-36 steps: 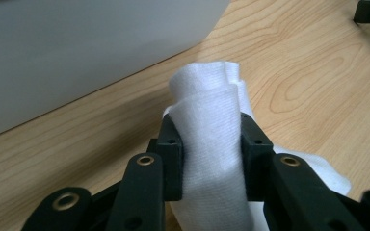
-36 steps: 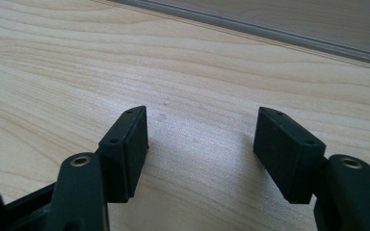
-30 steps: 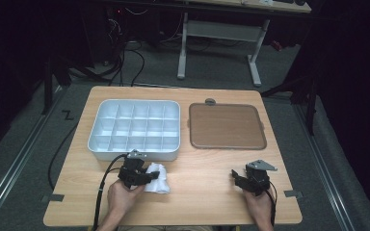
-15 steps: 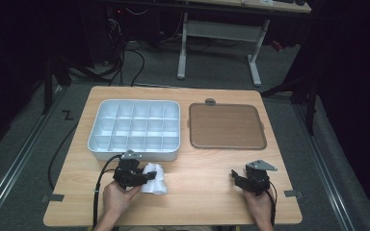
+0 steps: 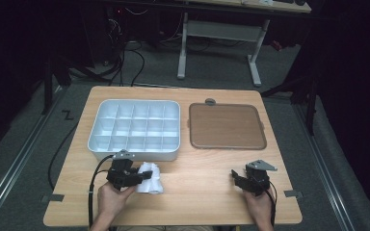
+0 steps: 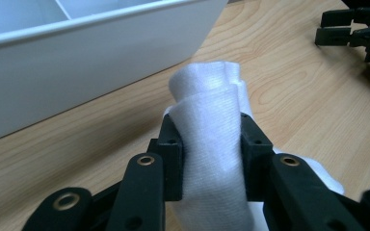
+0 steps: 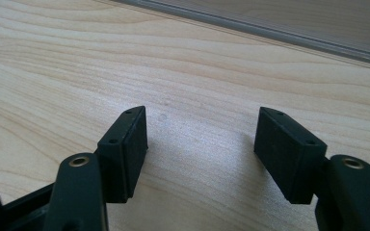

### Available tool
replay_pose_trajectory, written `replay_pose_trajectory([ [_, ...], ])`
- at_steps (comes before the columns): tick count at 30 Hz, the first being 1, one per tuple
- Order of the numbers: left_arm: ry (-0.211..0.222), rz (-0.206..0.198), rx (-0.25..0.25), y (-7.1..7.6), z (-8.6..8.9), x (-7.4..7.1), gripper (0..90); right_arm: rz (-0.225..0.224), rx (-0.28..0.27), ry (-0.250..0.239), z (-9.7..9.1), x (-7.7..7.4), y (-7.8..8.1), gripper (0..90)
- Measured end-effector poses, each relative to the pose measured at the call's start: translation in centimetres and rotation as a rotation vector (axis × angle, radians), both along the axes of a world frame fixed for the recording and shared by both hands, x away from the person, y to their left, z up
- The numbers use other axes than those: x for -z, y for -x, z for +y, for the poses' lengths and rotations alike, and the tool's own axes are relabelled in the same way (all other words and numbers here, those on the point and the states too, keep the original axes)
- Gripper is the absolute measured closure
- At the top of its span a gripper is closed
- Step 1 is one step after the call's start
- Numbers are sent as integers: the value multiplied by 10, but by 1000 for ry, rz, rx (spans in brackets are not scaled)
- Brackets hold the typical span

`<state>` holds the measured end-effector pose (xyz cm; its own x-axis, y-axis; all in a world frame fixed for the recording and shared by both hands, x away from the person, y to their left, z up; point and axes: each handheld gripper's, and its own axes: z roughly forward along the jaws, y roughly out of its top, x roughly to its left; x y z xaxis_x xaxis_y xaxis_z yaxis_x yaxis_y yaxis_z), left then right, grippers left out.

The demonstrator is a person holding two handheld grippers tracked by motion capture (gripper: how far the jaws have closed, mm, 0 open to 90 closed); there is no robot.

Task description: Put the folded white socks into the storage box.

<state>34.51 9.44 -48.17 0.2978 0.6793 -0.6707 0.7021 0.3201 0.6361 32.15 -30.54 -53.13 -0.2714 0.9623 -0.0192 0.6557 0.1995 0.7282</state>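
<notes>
Left gripper (image 5: 142, 176): jaws clamped on a rolled white cloth (image 5: 151, 179), which bulges up between them in the left gripper view. The cloth lies at the near left of the table (image 5: 202, 187), just on the near side of the white compartment tray (image 5: 134, 129); whether the 2 touch cannot be told. The roll's long axis runs away from the jaws.

Right gripper (image 5: 237, 178): jaws wide apart, holding nothing, over bare wood at the near right, well apart from the cloth.

Judgement: the tray lies directly beyond the held cloth, so the left hand is the nearer one for any placing. The brown mat (image 5: 225, 126) sits far right.
</notes>
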Motion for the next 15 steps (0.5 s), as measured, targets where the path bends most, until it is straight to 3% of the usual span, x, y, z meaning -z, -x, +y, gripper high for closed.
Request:
replay_pose_trajectory([
  [15, 35, -14, -21, 5, 18, -14, 688, 0, -1, 0, 0, 0, 0, 369],
])
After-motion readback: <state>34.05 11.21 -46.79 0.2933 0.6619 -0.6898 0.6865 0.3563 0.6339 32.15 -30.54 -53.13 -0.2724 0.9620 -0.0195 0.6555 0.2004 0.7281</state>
